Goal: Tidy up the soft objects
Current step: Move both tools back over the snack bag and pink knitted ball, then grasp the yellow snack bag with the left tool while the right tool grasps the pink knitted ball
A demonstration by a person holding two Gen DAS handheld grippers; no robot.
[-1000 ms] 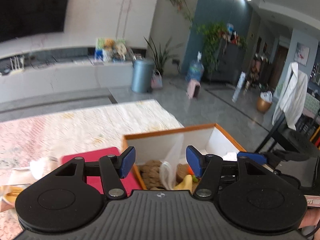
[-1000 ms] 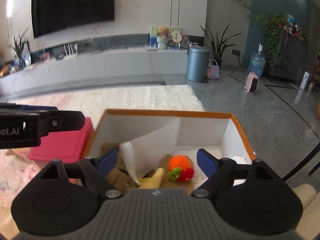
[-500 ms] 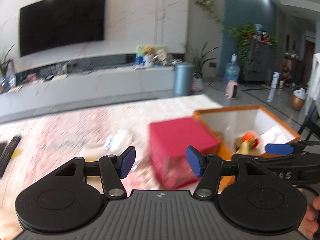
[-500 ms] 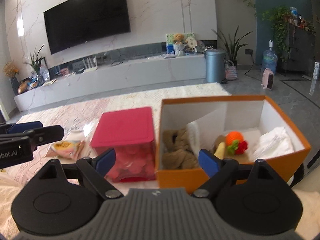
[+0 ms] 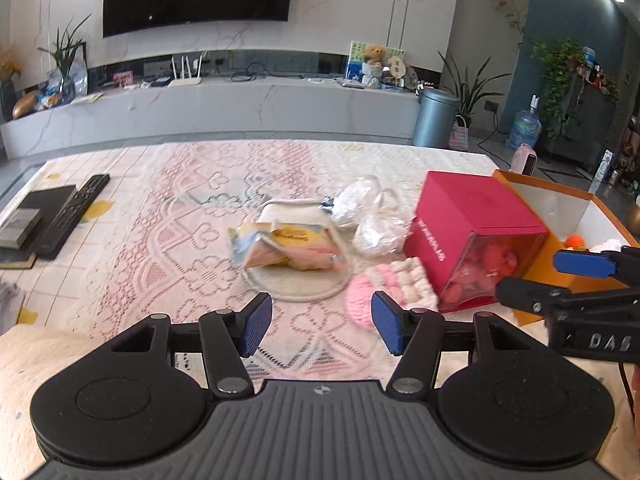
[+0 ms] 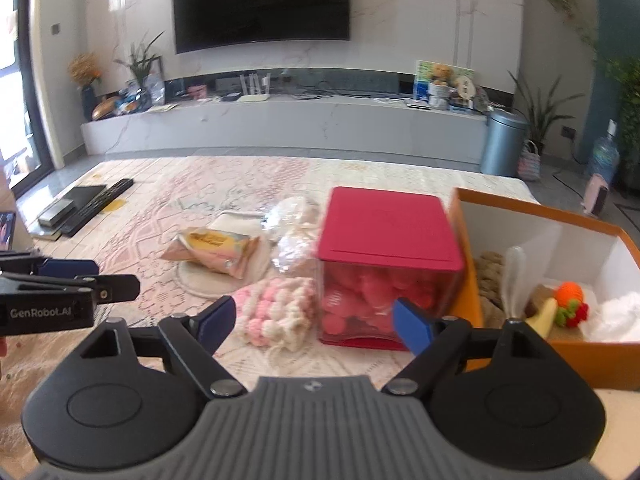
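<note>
A pink-and-white crocheted pouch (image 6: 276,312) lies on the pink lace tablecloth (image 5: 192,240), touching the near left corner of a red-lidded clear box (image 6: 386,248). Right of that stands an orange cardboard box (image 6: 536,216) (white inside, holding a knitted orange toy (image 6: 570,294)). Left of the pouch, a yellow snack packet (image 5: 288,244) rests on a round beige mat (image 5: 296,286). The left gripper (image 5: 322,322) hovers open, empty. The right gripper (image 6: 316,318) is closing, nothing between its jaws.

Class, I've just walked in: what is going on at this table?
A person holds a claw in each hand over a table of soft things. The left claw is open and empty; the right claw holds nothing, its jaws closing. A pink-and-white knitted piece lies beside the red-lidded box. The orange box already holds some toys.
</note>
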